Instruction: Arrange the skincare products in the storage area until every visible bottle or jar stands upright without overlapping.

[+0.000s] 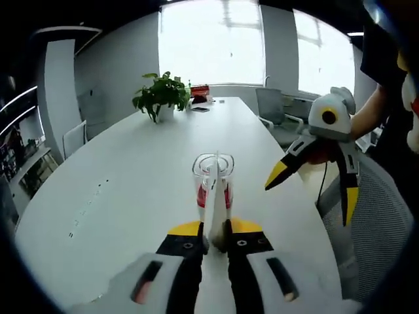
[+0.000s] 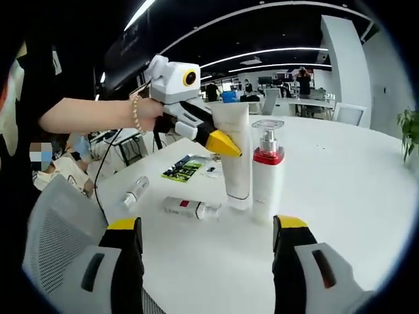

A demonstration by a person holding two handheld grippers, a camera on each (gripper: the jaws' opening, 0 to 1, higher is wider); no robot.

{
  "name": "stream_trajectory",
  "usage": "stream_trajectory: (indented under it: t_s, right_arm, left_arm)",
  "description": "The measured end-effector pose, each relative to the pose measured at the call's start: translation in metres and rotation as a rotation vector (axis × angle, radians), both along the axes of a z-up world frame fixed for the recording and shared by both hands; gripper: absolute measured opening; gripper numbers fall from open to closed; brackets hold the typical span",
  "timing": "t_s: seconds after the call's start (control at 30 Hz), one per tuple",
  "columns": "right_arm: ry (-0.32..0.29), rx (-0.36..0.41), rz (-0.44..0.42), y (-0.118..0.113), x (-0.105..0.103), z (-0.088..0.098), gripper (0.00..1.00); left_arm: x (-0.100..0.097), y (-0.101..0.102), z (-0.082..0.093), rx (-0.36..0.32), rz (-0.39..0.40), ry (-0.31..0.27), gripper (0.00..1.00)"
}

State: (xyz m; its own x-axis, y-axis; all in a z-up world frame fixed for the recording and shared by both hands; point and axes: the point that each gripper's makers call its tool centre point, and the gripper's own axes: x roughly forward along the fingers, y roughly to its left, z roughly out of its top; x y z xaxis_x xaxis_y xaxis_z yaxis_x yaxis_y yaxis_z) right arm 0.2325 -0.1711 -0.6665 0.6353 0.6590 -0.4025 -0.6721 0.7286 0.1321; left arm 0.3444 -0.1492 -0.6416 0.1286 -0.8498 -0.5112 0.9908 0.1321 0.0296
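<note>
Lying flat at the left of the right gripper view are a small clear vial (image 2: 135, 190) and, just right of it, a white bottle with a red band (image 2: 190, 207), both on the white table (image 2: 366, 196) and both yet to be stood up. Next comes the left gripper (image 2: 219, 140), clamped shut on a tall white tube (image 2: 236, 154) that stands cap down; in the left gripper view its jaws pinch the tube's flat crimped edge (image 1: 213, 196). Touching or just beside the tube on its right stands a pump bottle (image 2: 267, 170) with a clear cap and red collar, already upright. The right gripper (image 2: 206, 226) hangs with jaws spread wide and empty, in front of these items.

To do this step well, I judge the tube should be settled square on its cap, with a clear gap from the pump bottle, before the jaws let go; release slowly, since a tall tube on a narrow cap may topple into its neighbour
</note>
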Motion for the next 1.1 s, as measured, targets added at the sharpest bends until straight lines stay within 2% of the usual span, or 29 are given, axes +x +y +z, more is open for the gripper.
stream_trajectory:
  t_s: [0.17,0.4,0.63,0.83,0.97,1.1]
  right_arm:
    - [0.008,0.000,-0.021,-0.002,0.001,-0.003,0.86]
    - [0.016,0.004,-0.035,-0.003,0.001,-0.005,0.90]
    - [0.015,0.004,-0.034,-0.002,0.001,-0.004,0.89]
    - [0.015,0.002,-0.038,-0.003,0.001,-0.003,0.90]
    - [0.018,0.002,-0.046,-0.005,0.001,-0.003,0.92]
    - [0.020,0.002,-0.049,-0.005,0.000,-0.003,0.93]
  left_arm:
    - [-0.008,-0.006,0.005,-0.015,0.006,0.000,0.11]
    - [-0.003,-0.004,0.003,-0.037,-0.003,-0.011,0.13]
    - [-0.016,-0.010,0.011,-0.048,0.006,0.005,0.15]
    - [-0.015,-0.008,0.011,-0.048,0.003,0.013,0.15]
    - [-0.011,-0.009,0.015,-0.062,0.009,0.012,0.21]
    - [-0.009,-0.008,0.014,-0.047,0.022,0.012,0.26]
